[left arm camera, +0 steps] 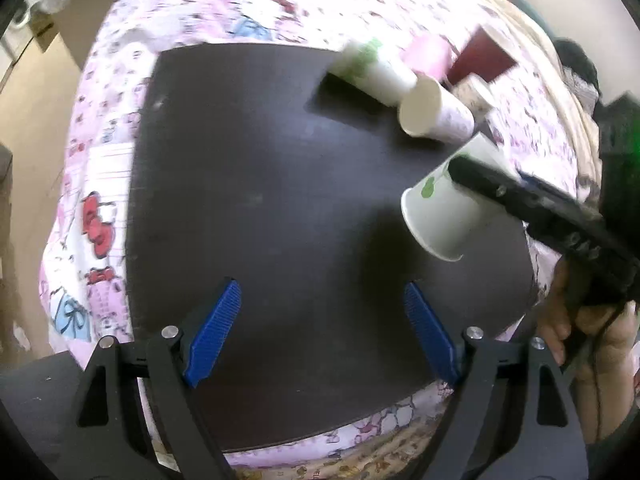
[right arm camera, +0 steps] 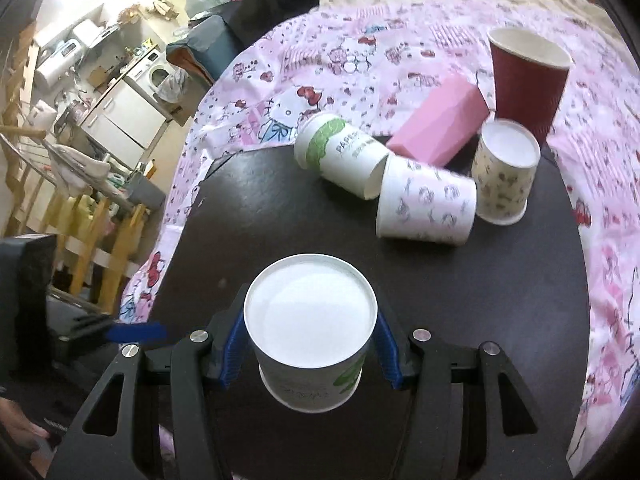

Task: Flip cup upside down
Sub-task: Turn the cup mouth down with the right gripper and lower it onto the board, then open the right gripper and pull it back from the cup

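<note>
altogether 6 cups: 1 white cup (right arm camera: 311, 334) in right tongs (right arm camera: 310, 350), 5 loose.

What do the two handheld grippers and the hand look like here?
Both the left gripper and the right gripper have matte black frames with triangular cutouts, silver pivot bolts and ribbed blue finger pads. A bare hand with a thin black cable grips the right one.

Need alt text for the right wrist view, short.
The right gripper holds a white paper cup with a green leaf print, base toward the camera, above a dark round table. Behind it, several more cups cluster on the table, two on their sides.
</note>
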Demonstrator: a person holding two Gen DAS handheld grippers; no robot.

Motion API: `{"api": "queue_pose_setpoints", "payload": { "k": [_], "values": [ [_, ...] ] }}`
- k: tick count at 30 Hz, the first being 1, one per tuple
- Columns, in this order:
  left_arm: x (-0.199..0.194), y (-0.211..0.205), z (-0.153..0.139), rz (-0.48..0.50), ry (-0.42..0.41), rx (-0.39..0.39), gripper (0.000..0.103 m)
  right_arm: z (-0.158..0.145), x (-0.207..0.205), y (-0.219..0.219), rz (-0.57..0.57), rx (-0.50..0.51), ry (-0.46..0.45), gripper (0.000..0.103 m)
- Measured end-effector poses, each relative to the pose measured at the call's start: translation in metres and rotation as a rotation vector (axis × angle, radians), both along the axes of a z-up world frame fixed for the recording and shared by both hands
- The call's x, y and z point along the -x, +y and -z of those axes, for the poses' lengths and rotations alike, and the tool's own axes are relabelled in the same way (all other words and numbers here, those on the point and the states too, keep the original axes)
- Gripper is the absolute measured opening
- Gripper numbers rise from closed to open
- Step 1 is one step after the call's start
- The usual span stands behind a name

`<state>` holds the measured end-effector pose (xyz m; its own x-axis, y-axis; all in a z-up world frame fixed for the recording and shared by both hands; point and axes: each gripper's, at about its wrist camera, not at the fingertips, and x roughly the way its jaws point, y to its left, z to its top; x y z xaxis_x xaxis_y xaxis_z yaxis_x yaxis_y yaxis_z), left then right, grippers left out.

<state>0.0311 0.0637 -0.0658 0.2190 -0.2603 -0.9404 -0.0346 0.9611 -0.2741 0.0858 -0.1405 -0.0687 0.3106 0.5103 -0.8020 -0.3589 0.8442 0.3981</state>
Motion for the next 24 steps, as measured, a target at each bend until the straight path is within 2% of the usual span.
{"api": "queue_pose_setpoints", "payload": {
  "k": [2, 4, 8, 11, 15, 20, 21, 24],
  "values": [
    [0.002, 0.012, -0.004, -0.034, -0.019, 0.02, 0.082, 0.004, -0.001, 0.009, -0.018, 0.037, -0.031, 0.057],
    [0.005, 0.019, -0.006, -0.052, -0.045, -0.019, 0.082, 0.01, 0.0, 0.022, -0.046, 0.101, -0.08, 0.057],
    [0.005, 0.024, -0.01, -0.063, -0.077, -0.072, 0.082, 0.011, -0.001, 0.038, -0.064, 0.162, -0.194, 0.057],
    [0.004, 0.025, -0.012, -0.07, -0.083, -0.085, 0.082, 0.017, -0.004, 0.042, -0.075, 0.187, -0.217, 0.057],
    [0.002, 0.025, -0.013, -0.077, -0.088, -0.087, 0.09, 0.026, 0.0, 0.047, -0.08, 0.257, -0.243, 0.058],
    [0.002, 0.022, -0.016, -0.073, -0.107, -0.112, 0.094, 0.028, 0.005, 0.043, -0.078, 0.237, -0.22, 0.061],
    [0.003, 0.022, -0.016, -0.071, -0.111, -0.114, 0.095, 0.028, 0.005, 0.042, -0.08, 0.228, -0.212, 0.067],
    [0.002, 0.022, -0.018, -0.075, -0.125, -0.118, 0.096, 0.021, 0.007, 0.037, -0.072, 0.179, -0.205, 0.077]
  ]
}}
